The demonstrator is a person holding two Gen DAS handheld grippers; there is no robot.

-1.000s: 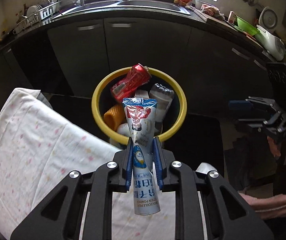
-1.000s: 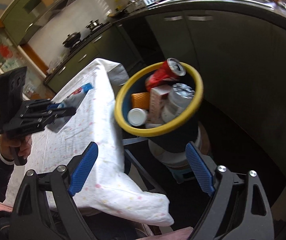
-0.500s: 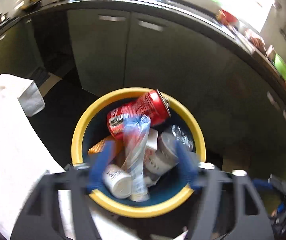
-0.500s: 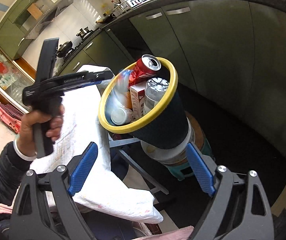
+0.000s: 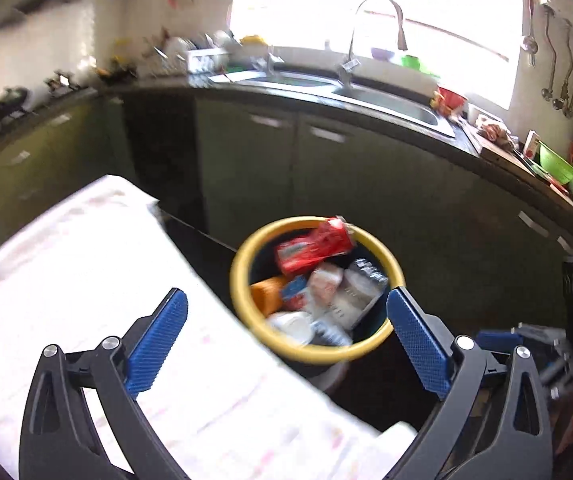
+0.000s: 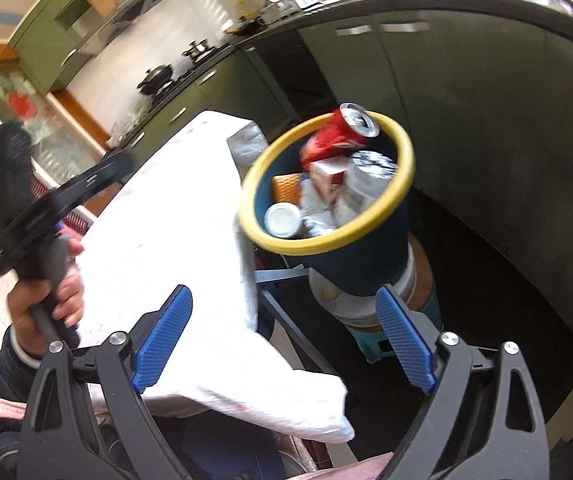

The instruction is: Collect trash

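Note:
A dark trash bin with a yellow rim (image 5: 242, 308) stands beside the table, also in the right wrist view (image 6: 326, 242). It holds a red can (image 5: 318, 246), an orange piece (image 5: 266, 296), a white cup (image 6: 282, 220), cartons and the blue-white powder sachet (image 5: 296, 292). My left gripper (image 5: 286, 344) is open and empty, above the table edge near the bin. My right gripper (image 6: 284, 340) is open and empty, in front of the bin. The left gripper's body (image 6: 50, 200) shows at the left in the right wrist view.
A table with a white spotted cloth (image 5: 78, 280) lies left of the bin, also in the right wrist view (image 6: 174, 220). Dark green kitchen cabinets (image 5: 326, 176) and a sink counter (image 5: 366, 92) run behind. The bin rests on stacked stools (image 6: 366, 312).
My left gripper opened and let the powder sachet fall into the bin, then pulled back and up over the table. My right gripper stayed open with little movement.

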